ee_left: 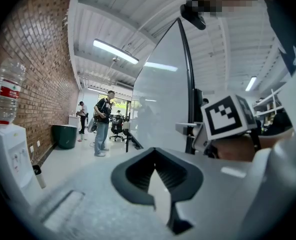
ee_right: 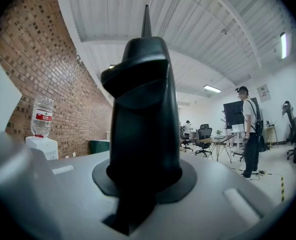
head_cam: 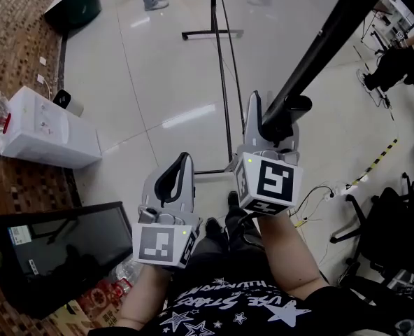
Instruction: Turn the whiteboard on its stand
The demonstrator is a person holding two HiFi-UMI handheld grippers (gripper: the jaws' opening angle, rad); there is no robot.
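The head camera looks steeply down past the left gripper [head_cam: 181, 165] and right gripper [head_cam: 266, 110] onto the floor [head_cam: 158, 82]. Each gripper camera sits just behind its own fingers [ee_right: 140, 134], very near them, facing level across the room. All three views share the water dispenser [head_cam: 46, 135] by the brick wall [ee_left: 38, 74].

- Black shirt [head_cam: 242, 306], head view: white print among stars. The word "STARS" can be made out; the letters around it are unclear.
- Water bottle [ee_left: 7, 91]: red label with white print, too small to read.
- Dark screen [head_cam: 74, 247]: white sticker near its corner, print too small to read.
- Nearer cube [head_cam: 163, 245] and farther cube [head_cam: 270, 183]: black-and-white square patterns, no letters or numbers.
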